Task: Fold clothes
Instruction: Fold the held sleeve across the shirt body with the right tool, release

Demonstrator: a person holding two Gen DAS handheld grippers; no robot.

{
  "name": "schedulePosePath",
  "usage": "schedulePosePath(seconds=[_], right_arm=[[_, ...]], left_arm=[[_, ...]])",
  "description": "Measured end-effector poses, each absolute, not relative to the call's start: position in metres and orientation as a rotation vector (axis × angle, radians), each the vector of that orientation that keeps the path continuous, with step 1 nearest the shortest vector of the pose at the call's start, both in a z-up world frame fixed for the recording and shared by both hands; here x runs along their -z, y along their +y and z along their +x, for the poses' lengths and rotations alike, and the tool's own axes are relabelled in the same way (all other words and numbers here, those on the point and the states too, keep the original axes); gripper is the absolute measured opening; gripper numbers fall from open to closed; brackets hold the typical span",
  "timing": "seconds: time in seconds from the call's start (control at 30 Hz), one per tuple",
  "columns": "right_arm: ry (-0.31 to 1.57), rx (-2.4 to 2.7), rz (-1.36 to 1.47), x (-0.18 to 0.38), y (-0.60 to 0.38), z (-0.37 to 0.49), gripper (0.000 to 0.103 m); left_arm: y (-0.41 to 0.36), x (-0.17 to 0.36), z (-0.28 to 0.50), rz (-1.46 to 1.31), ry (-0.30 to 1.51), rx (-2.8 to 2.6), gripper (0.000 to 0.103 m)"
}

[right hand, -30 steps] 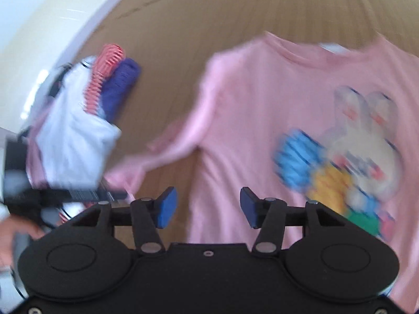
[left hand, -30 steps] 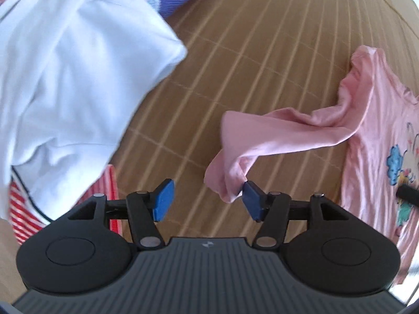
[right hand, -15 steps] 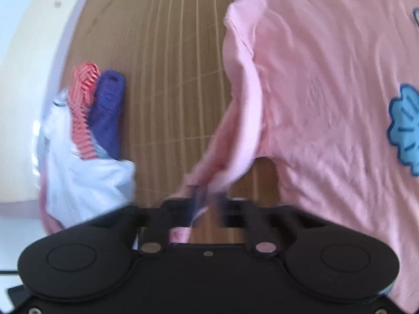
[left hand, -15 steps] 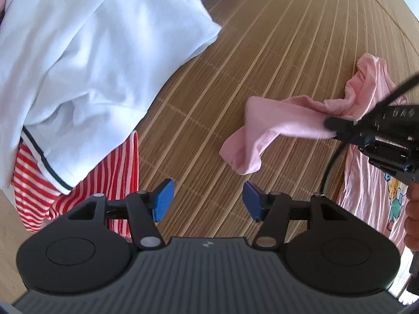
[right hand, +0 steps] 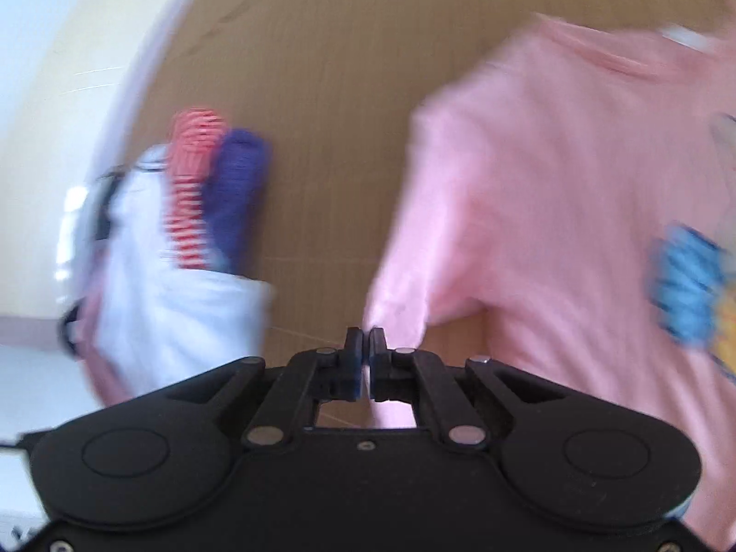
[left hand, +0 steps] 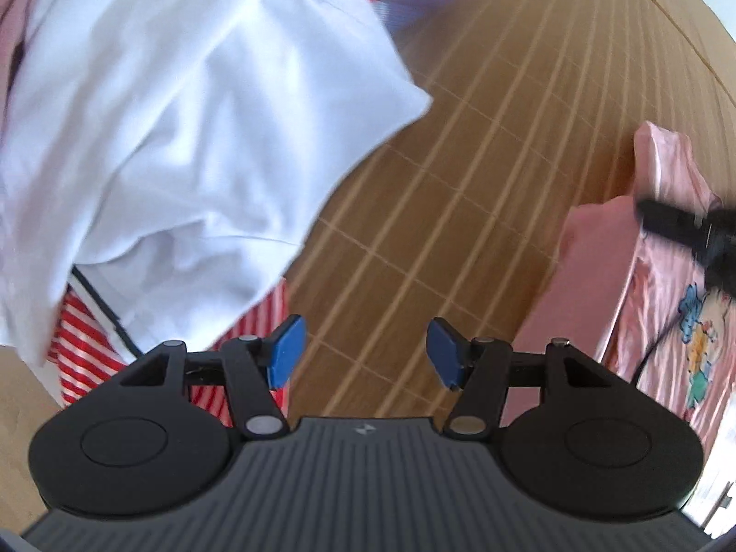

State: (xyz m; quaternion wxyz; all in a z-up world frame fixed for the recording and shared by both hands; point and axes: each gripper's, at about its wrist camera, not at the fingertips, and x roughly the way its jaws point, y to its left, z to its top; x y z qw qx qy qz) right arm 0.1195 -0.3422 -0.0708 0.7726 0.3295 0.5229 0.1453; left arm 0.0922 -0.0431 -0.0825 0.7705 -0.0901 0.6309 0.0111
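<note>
Item: pink shirt (right hand: 552, 211), flat on the bamboo mat (left hand: 483, 147), sleeve pinched in my right gripper (right hand: 366, 345), jaws closed. Left gripper (left hand: 363, 356): spread wide, empty. Handling: I lay the sleeve straight across the chest, without dragging the body.

1. Bright, even daylight; shadows soft.
2. My right wrist view is smeared all over: pink shirt (right hand: 552, 211) and clothes pile (right hand: 184, 239) blurred.
3. Left view sharper; white garment (left hand: 193, 129) glares, edges blur.
4. Fisheye bends the mat lines (left hand: 460, 161).
</note>
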Motion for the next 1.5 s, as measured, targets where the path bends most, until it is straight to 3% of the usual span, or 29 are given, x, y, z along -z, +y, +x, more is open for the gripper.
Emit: schedulePosePath(seconds=[0.03,0.1,0.23,0.4,0.47,0.5,0.57,0.6,0.63,0.67,0.9,0.97,1.03,1.07,1.2,1.5], right_arm=[[1.1,-0.355,0.737,0.068,-0.336,0.126,0.034],[1.057,-0.369,0.757,0.063,-0.326,0.136,0.045],[1.082,-0.342,0.635,0.06,-0.32,0.134,0.047],[1.246,-0.32,0.439,0.084,-0.318,0.108,0.054],[1.3,-0.368,0.359,0.093,-0.311,0.093,0.047],[1.32,-0.4,0.324,0.098,-0.306,0.085,0.038],[1.336,-0.424,0.278,0.107,-0.295,0.078,0.034],[1.338,-0.433,0.258,0.109,-0.29,0.076,0.026],[1.341,-0.441,0.238,0.112,-0.286,0.074,0.01],[1.336,-0.458,0.217,0.111,-0.28,0.073,0.004],[1.186,-0.698,0.262,0.064,-0.241,0.079,0.003],[1.149,-0.735,0.275,0.061,-0.222,0.088,0.008],[1.1,-0.767,0.324,0.058,-0.209,0.095,0.036],[1.073,-0.785,0.357,0.054,-0.208,0.097,0.041],[1.05,-0.743,0.439,0.056,-0.215,0.093,0.049],[1.237,-0.478,0.302,0.1,-0.293,0.058,0.05]], left_arm=[[-0.04,0.083,0.093,-0.19,1.37,-0.035,0.065],[-0.034,0.083,0.093,-0.186,1.373,-0.053,0.065],[-0.026,0.083,0.094,-0.194,1.377,-0.068,0.065],[-0.023,0.082,0.095,-0.226,1.366,-0.086,0.065],[-0.023,0.081,0.096,-0.235,1.358,-0.091,0.065],[-0.023,0.08,0.096,-0.235,1.356,-0.09,0.065],[-0.021,0.079,0.095,-0.224,1.354,-0.092,0.065],[-0.021,0.079,0.094,-0.218,1.354,-0.093,0.065],[-0.018,0.078,0.094,-0.216,1.351,-0.097,0.065],[-0.016,0.077,0.093,-0.215,1.349,-0.101,0.065],[0.019,0.059,0.083,-0.226,1.272,-0.255,0.065],[0.029,0.055,0.081,-0.231,1.266,-0.293,0.065],[0.035,0.051,0.078,-0.228,1.258,-0.319,0.065],[0.038,0.048,0.076,-0.223,1.256,-0.317,0.065],[0.034,0.047,0.075,-0.202,1.266,-0.286,0.065],[-0.004,0.071,0.062,-0.196,1.311,-0.184,0.065]])
